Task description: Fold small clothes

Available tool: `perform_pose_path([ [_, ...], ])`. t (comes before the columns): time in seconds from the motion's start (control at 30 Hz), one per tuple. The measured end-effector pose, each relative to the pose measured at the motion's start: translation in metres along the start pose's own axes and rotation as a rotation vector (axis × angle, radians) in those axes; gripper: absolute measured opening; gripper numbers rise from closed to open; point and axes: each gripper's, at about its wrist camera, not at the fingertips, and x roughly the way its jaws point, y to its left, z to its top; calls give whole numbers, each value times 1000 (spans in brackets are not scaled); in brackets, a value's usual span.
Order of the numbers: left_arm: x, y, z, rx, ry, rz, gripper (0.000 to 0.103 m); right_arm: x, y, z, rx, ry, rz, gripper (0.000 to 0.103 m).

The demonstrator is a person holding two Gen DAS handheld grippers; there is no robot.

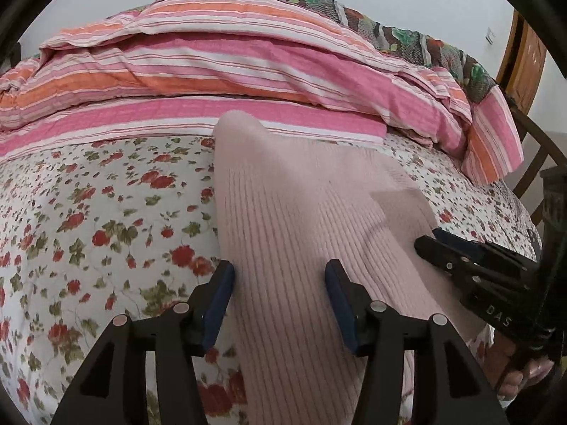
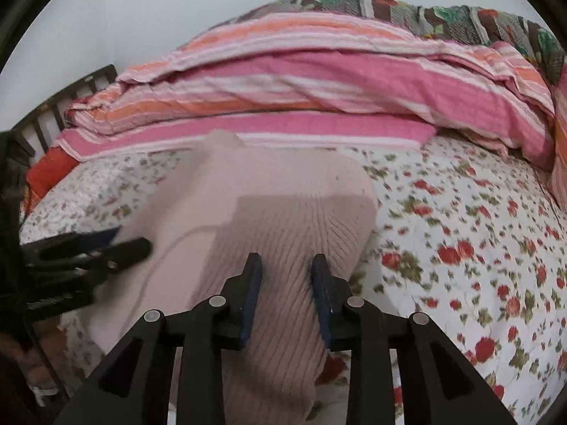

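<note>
A pale pink ribbed knit garment lies on the floral bedsheet, folded into a long shape running away from me. My left gripper is open, its jaws straddling the near left part of the garment. My right gripper is open too, jaws over the garment's near right part. The right gripper also shows at the right edge of the left wrist view. The left gripper shows at the left of the right wrist view. The near end of the garment is hidden under the grippers.
A folded pink and orange striped quilt lies across the back of the bed, a patterned blanket behind it. A dark wooden bed frame stands at the far left, a wooden door at the right.
</note>
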Motion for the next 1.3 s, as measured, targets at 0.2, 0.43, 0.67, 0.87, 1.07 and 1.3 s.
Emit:
perform_pose_path([
  [0.2,-9,-4,-9,-3,-7,17,52,-1,10,-1,-50,15,-82,27],
  [0.43,-14,-2,-22,-1,21,13,53,-13,7,-6,-9,22,-72,28],
  [0.67,-28,-2,-36,3,13,-6,53,-33,-4,-24,53,35,-12,28],
  [0.87,-48,5,-58,35,-8,-7,53,-49,-7,-38,104,-8,64,31],
  [1.07,-53,8,-67,35,14,-19,53,-32,-2,-37,143,6,102,21],
  [1.3,-57,10,-78,36,23,-30,53,-32,-19,-44,178,-4,111,5],
])
